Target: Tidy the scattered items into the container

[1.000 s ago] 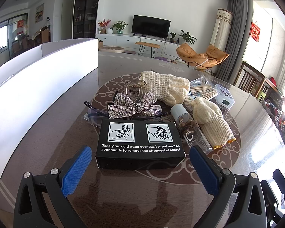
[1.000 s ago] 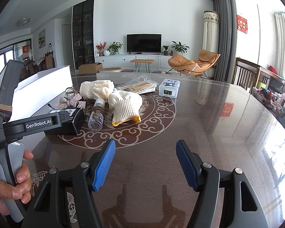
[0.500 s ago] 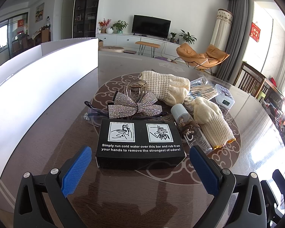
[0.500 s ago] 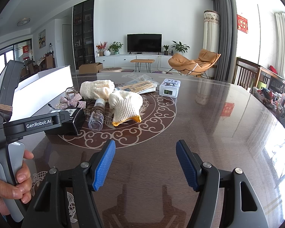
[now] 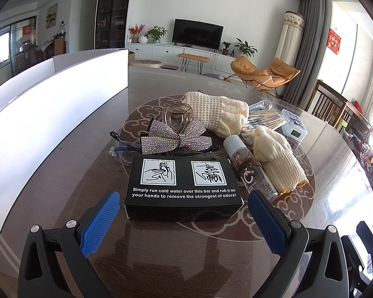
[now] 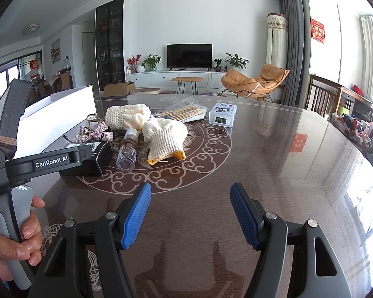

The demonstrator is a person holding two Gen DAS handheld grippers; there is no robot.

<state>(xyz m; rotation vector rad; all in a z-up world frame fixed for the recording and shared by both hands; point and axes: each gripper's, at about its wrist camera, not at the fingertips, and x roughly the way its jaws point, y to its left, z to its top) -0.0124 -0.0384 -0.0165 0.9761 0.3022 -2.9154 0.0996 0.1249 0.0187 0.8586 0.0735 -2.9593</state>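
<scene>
My left gripper is open, its blue pads just short of either end of a black printed box. Behind the box lie a rhinestone bow, safety glasses, a clear hair claw, a clear bottle, two cream gloves, a pack of sticks and a small white clock box. The white container stands on the left. My right gripper is open and empty over bare table, well short of the pile.
The dark glass table has a round pattern under the pile. The left gripper's body and the hand holding it fill the left of the right wrist view. Wooden chairs stand past the table's far right edge.
</scene>
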